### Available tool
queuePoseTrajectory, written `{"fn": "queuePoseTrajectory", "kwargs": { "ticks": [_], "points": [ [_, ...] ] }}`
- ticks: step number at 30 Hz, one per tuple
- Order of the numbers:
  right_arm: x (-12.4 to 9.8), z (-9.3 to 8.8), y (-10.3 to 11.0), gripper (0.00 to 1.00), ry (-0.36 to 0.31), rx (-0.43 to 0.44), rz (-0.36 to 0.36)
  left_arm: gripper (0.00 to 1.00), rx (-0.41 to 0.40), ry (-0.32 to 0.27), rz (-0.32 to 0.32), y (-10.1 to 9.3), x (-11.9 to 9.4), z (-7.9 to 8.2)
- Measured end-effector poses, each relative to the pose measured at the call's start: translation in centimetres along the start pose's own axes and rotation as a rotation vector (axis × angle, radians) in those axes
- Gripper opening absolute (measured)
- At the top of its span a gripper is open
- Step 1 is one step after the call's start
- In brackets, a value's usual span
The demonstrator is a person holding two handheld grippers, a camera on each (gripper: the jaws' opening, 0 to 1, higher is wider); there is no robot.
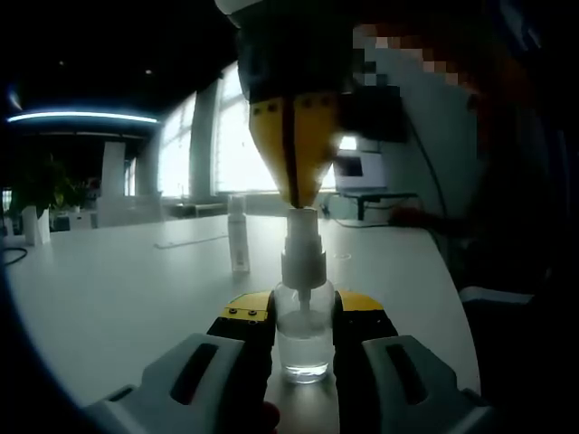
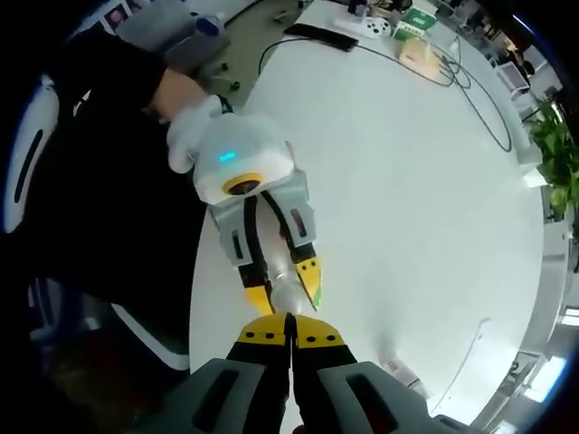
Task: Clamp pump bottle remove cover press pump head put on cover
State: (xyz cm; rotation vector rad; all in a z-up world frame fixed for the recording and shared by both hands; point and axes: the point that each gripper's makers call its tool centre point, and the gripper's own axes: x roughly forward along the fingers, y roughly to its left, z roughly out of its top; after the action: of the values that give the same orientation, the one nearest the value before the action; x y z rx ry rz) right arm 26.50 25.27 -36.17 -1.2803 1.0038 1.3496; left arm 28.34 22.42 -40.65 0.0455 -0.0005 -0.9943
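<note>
A clear pump bottle (image 1: 304,339) stands upright on a white table (image 1: 118,289), clamped at its body between the yellow-tipped jaws of the left gripper (image 1: 304,318), seen in the left gripper view. Directly above it, the right gripper (image 1: 295,197) points straight down, its two yellow jaws pressed together with no gap between them, their tips touching the top of the white pump head (image 1: 302,246). Just behind the bottle, a slim clear cover (image 1: 238,237) stands upright on the tabletop, apart from the bottle. The right gripper view looks down along the right gripper (image 2: 289,336), whose jaws meet in a thin line, onto the left gripper (image 2: 288,287), which grips the bottle (image 2: 284,291) near the table (image 2: 407,181) edge; a gloved hand (image 2: 192,136) holds that gripper from behind. Farther across the table lie cables (image 2: 470,81) and small objects, with a green plant (image 2: 559,158) at the far side.
</note>
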Motion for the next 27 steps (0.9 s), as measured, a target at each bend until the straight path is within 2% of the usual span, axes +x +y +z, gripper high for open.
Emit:
{"fn": "queuePoseTrajectory", "kwargs": {
  "ticks": [27],
  "points": [
    [0.24, -0.03, 0.13, 0.0, 0.0, 0.0, -0.005, 0.16, 0.0, 0.0, 0.0, -0.06, -0.03, 0.04]
  ]
}}
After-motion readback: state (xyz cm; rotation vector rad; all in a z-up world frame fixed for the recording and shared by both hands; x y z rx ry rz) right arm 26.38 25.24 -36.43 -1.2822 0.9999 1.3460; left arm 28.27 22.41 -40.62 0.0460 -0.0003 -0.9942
